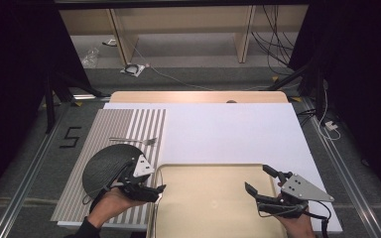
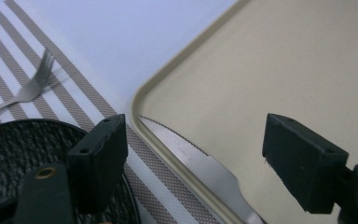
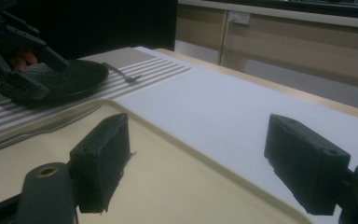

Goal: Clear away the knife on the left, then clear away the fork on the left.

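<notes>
While our left hand-held gripper [image 1: 151, 191] hangs over the tray's left edge with its jaws spread wide and nothing pinched between them, the knife [image 2: 200, 170] lies loose beneath, and that's the piece we're watching. In the left gripper view it sits right along the rim of the beige tray [image 2: 284, 70], serrated edge facing into the tray, tip towards eleven o'clock, handle running off at five. From the high view the knife is at about seven o'clock on the counter [image 1: 228, 129], between the tray and the dark round plate [image 1: 106, 166].

Over on the striped placemat [image 1: 129, 124], the fork [image 1: 134, 141] rests just past the plate at its twelve o'clock. Our right hand-held gripper [image 1: 260, 178] hovers over the tray's right side, at around five o'clock on the counter, jaws also parted and empty.

Now, the risks. That knife looks perched on the tray's raised lip rather than flat on the mat, so any brush from a jaw could tip it into the tray or skid it under the plate's edge. It's thin and flat too: we judge that a pinch from above may slip off the blade. And the plate sits close at our left jaw, so a careless sweep could nudge it into the fork.
</notes>
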A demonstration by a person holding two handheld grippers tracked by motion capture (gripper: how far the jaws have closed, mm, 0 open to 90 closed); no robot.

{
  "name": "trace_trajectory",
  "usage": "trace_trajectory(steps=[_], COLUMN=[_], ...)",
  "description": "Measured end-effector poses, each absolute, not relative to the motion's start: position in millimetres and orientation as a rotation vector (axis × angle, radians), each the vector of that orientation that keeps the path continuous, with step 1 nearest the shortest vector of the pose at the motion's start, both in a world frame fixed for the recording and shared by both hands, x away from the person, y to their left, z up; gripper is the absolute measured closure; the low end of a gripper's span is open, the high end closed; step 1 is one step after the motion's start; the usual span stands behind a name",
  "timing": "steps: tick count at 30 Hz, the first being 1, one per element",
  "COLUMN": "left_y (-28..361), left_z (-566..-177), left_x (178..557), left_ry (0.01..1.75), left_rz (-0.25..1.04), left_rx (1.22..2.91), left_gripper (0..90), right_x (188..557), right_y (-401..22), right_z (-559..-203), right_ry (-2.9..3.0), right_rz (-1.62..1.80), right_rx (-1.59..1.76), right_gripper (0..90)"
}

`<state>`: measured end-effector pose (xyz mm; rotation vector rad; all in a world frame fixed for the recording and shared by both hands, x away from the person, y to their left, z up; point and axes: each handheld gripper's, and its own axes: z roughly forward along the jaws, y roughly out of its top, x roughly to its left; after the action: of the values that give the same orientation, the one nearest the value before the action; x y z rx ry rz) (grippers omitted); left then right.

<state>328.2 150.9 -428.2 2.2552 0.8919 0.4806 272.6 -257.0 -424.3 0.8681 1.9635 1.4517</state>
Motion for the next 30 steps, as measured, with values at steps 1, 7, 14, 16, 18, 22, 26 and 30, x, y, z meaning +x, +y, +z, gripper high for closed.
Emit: trace_trajectory(steps=[1, 7, 14, 16, 18, 22, 26, 30], left_y=[151, 158, 171, 176, 185, 194, 198, 202], left_z=[-428, -427, -426, -426, -425, -425, -427, -428], left_x=[328, 332, 338, 340, 343, 347, 348, 353], left_ry=[0.892, 0.926, 0.969, 0.986, 1.013, 1.051, 1.065, 1.067], left_rz=[0.481, 0.574, 0.627, 0.643, 0.678, 0.692, 0.696, 0.703], left_rx=[2.255, 2.227, 2.191, 2.18, 2.167, 2.142, 2.138, 2.147], left_gripper=[21.9, 21.8, 21.6, 21.6, 21.6, 21.6, 21.5, 22.3], right_x=[273, 273, 272, 272, 271, 271, 271, 271], right_y=[-257, -259, -259, -258, -258, -258, -258, -258], right_z=[-424, -424, -424, -424, -424, -424, -424, -424], right_ry=[1.963, 1.958, 1.956, 1.955, 1.958, 1.955, 1.957, 1.961], right_rz=[1.452, 1.455, 1.452, 1.453, 1.45, 1.452, 1.451, 1.45], right_rx=[0.868, 0.873, 0.88, 0.877, 0.874, 0.873, 0.871, 0.87], right_gripper=[23.0, 23.1, 23.0, 23.1, 23.1, 23.0, 23.1, 23.1])
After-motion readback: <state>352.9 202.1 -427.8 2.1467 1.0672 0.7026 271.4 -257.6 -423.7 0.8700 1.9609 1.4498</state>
